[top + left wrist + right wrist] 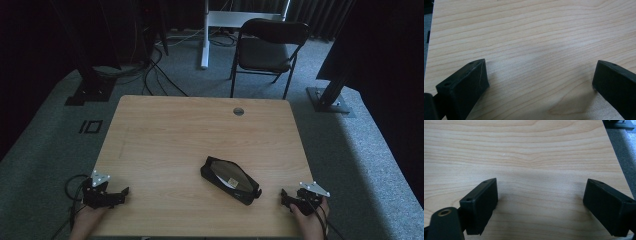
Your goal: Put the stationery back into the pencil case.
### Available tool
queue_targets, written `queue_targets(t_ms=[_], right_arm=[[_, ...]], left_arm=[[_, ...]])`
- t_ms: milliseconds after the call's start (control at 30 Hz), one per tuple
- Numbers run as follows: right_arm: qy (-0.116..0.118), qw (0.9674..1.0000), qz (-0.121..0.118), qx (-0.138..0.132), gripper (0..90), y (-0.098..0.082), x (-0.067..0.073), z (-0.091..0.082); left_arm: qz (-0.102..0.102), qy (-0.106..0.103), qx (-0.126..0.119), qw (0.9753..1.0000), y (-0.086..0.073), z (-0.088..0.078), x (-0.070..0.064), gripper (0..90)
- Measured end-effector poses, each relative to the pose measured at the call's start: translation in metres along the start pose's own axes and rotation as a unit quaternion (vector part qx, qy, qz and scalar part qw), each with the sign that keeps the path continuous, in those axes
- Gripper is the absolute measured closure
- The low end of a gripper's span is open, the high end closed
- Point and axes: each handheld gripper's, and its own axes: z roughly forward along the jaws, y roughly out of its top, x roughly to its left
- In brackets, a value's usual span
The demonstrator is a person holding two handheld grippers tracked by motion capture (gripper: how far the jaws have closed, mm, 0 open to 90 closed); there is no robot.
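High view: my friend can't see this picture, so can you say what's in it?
A black zippered fabric pouch, lying open, sits slantwise on a light wooden table. A person rests an open left hand-held gripper and right hand-held gripper on the near corners, both apart from it. A black folding chair stands behind.

1. A pale wood-grain worktop stands on grey carpet.
2. A round grommet hole sits near the worktop's far edge.
3. A dark folding chair stands beyond the worktop, facing it.
4. A white desk leg rises left of the chair.
5. Black cables trail over the carpet at the far left.
6. Black frame posts with base plates stand at the far left and the far right.
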Motion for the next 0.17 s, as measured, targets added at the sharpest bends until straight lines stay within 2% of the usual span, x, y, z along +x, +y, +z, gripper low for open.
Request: queue_targets(t_ms=[167], right_arm=[[0.0, 1.0, 0.0, 0.0, 11.7, 0.0, 0.0, 0.0]], left_arm=[[0.0, 0.0, 0.0, 1.0, 0.0, 0.0, 0.0, 0.2]])
